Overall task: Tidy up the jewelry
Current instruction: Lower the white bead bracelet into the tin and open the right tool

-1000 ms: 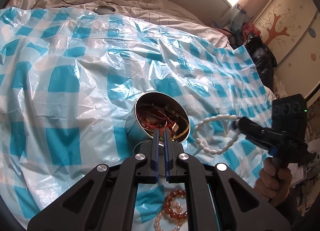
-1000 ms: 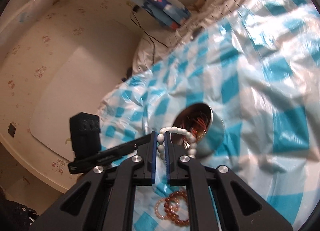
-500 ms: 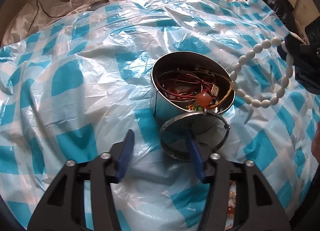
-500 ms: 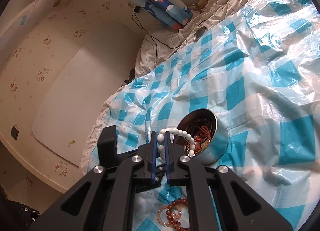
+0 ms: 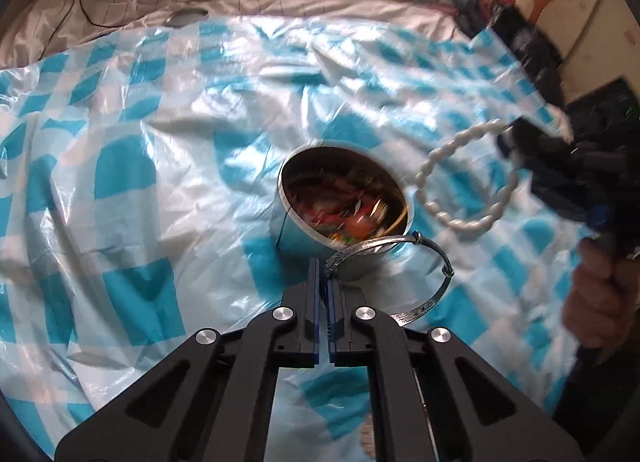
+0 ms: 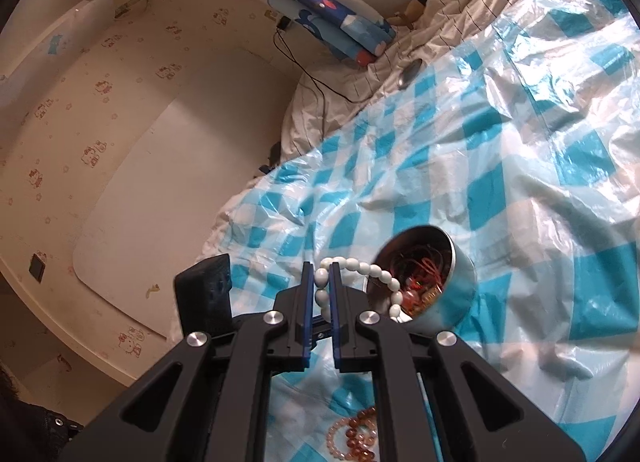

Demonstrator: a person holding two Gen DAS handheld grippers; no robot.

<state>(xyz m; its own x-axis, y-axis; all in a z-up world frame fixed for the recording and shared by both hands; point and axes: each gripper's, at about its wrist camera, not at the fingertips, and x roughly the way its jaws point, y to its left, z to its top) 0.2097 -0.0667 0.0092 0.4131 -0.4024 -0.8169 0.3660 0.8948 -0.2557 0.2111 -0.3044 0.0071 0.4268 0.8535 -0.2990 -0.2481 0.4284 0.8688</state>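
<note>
Left wrist view: your left gripper (image 5: 323, 282) has just been closing, and its blue-edged jaws are now pinching the silver metal bangle (image 5: 424, 258), which is hanging beside the round silver tin (image 5: 298, 222) of tangled jewelry on the blue-and-white checked plastic sheet (image 5: 132, 182). Your right gripper (image 6: 323, 282) is clamping the white oval-bead bracelet (image 6: 376, 272), its loop dangling over the tin's near rim. You are gripping that tool's handle with your right hand (image 5: 596, 294). Amber and pink bead bracelets (image 6: 356, 438) are lying on the sheet below the right gripper.
</note>
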